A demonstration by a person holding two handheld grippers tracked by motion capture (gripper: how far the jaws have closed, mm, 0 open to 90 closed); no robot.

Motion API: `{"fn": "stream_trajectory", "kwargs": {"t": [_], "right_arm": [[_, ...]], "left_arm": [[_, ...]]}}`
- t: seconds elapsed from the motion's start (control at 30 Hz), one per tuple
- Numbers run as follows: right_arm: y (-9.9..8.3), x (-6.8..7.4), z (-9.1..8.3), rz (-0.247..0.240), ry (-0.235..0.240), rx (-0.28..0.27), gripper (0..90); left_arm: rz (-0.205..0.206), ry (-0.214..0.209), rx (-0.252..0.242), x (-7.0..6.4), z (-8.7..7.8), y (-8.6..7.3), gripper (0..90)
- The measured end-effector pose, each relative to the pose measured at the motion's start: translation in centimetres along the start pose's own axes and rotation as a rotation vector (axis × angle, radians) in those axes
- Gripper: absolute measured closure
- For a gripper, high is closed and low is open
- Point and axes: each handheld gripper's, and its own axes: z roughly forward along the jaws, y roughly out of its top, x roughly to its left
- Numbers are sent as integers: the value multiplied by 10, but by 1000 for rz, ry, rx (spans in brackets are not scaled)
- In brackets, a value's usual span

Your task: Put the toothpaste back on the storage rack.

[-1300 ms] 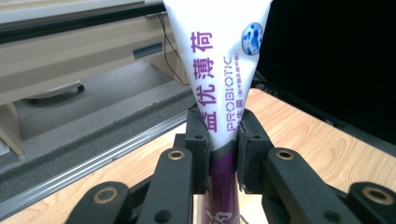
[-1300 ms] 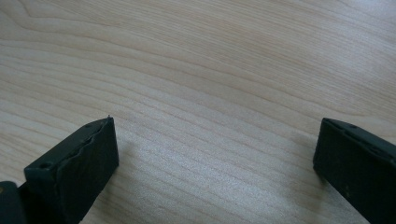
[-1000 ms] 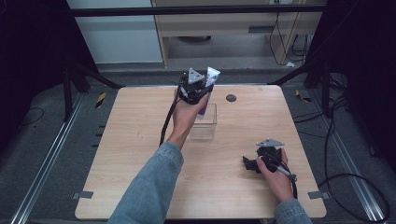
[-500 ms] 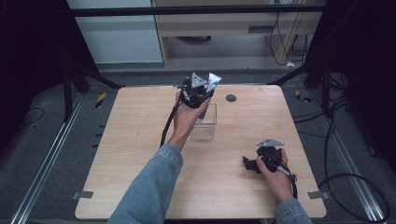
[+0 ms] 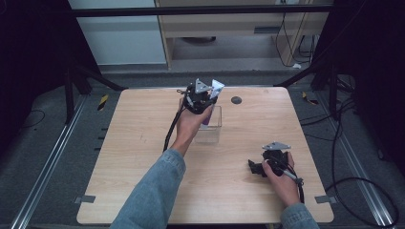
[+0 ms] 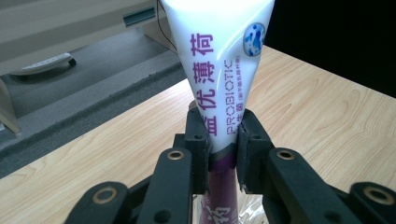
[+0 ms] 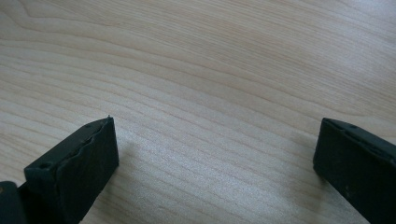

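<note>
The left gripper [image 6: 221, 140] is clamped on a white squeeze tube with purple lettering and a dark purple lower end [image 6: 217, 60]. In the left gripper view the two black jaws pinch the tube just above where its white body turns purple, and the flat, wide end of the tube rises above them. In the high view the left gripper [image 5: 204, 98] is held above a clear plastic box-shaped container [image 5: 210, 129] that stands on the light wooden table [image 5: 143, 143], near the middle of the far edge. The tube [image 5: 216, 87] stands roughly upright, its white end tilted a little toward the far right corner and its purple end pointing down into the container's open top; whether it touches the container cannot be told.

The right gripper [image 5: 263, 167] rests low over the table near the near right corner, well apart from the container. In the right gripper view its jaws [image 7: 215, 154] stand wide apart with bare wood between them, grasping nothing.

A small round dark grommet [image 5: 236, 100] sits in the tabletop near the far edge, just right of the container.
</note>
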Motion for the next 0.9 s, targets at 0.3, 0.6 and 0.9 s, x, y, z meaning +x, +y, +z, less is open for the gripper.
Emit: {"fn": "stream_trajectory", "kwargs": {"t": [0.3,0.6,0.9], "right_arm": [[0,0,0,2,0,1,3],[0,0,0,2,0,1,3],[0,0,0,1,1,1,3]], "left_arm": [[16,-1,26,-2,1,-3,766],[33,-7,54,-4,2,-5,766],[39,-27,79,-6,4,-9,766]]}}
